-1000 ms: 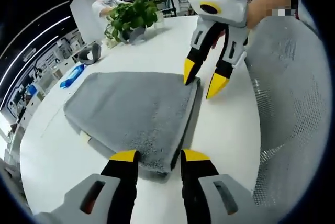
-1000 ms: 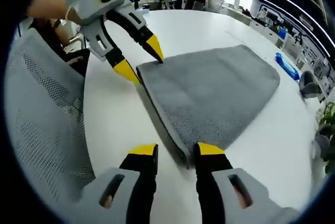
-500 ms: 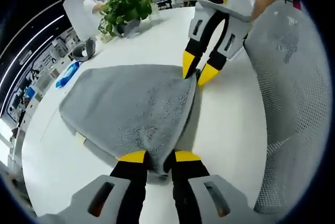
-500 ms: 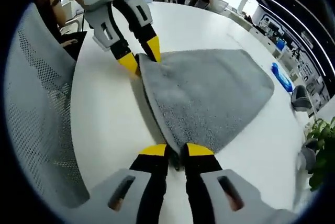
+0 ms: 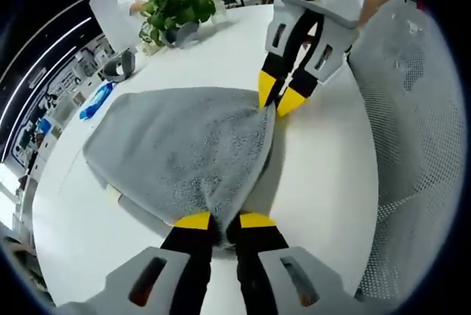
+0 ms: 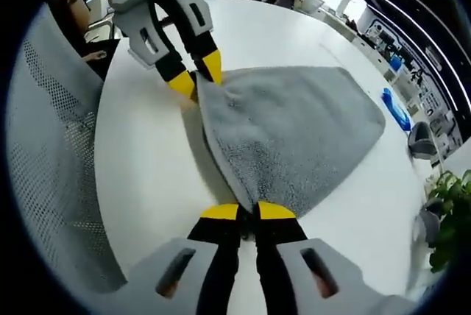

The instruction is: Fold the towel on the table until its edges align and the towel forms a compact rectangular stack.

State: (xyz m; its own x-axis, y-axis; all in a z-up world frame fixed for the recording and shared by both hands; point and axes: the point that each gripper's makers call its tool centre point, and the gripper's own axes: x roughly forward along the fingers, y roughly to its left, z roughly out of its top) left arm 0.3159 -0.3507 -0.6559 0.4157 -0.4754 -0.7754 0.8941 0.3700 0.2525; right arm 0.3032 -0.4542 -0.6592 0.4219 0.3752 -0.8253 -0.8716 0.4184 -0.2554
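**Grey towel pinched at 2 corners**

Grey terry towel [image 5: 176, 146] lies on the white counter [image 5: 316, 175], folded over, its near edge stretched between both claws. In the left gripper view, the left claw [image 5: 218, 221] at 6 o'clock is closed narrow on one near corner of the towel, while the right claw [image 5: 280, 93] at 1 o'clock clamps the other corner. In the right gripper view, the right claw [image 6: 249, 211] grips the cloth at 6 o'clock and the left claw [image 6: 197, 72] bites it at 11 o'clock. A potted plant [image 5: 176, 15], a blue object [image 5: 97, 101] and a mesh chair back [image 5: 412, 146] stand around the counter.
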